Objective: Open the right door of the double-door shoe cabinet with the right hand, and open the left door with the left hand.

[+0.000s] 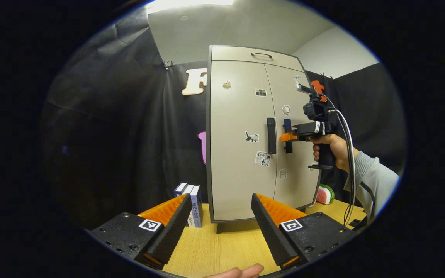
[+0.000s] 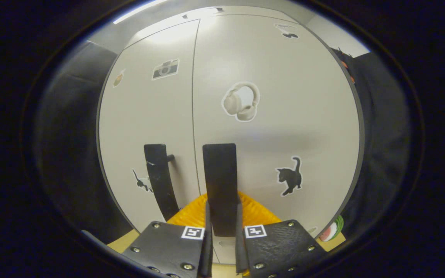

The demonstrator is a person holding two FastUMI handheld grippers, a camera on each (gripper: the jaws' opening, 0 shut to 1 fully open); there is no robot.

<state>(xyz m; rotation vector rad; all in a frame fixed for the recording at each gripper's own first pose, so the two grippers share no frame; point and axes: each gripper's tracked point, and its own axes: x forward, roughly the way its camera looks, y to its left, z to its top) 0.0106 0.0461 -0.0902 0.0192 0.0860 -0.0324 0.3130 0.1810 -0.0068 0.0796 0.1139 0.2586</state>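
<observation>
In the left gripper view, the shoe cabinet (image 1: pixel 259 135) stands upright at the far edge of the wooden table (image 1: pixel 222 247), both doors flat and closed. The left gripper (image 1: pixel 218 227) hangs in front of it, well back from the doors, its jaws spread wide with nothing between them. Across the way, a hand (image 1: pixel 332 150) holds the right gripper (image 1: pixel 287 136) up against the right door's handle (image 1: pixel 287 127), while the left door's handle (image 1: pixel 271 135) stands free just beside it. A few books (image 1: pixel 191 204) stand at the cabinet's left side, and a watermelon-slice toy (image 1: pixel 325 194) sits near the table's right edge.

In the right gripper view, the right gripper (image 2: pixel 222 239) sits close against the cabinet front (image 2: pixel 284 116), its jaws pinching the right door's handle (image 2: pixel 220 185), one finger on each side of the bar. The left door's handle (image 2: pixel 160 181) is just to the left, untouched. Stickers dot the doors, among them a cat (image 2: pixel 290 179) and headphones (image 2: pixel 241 102).
</observation>
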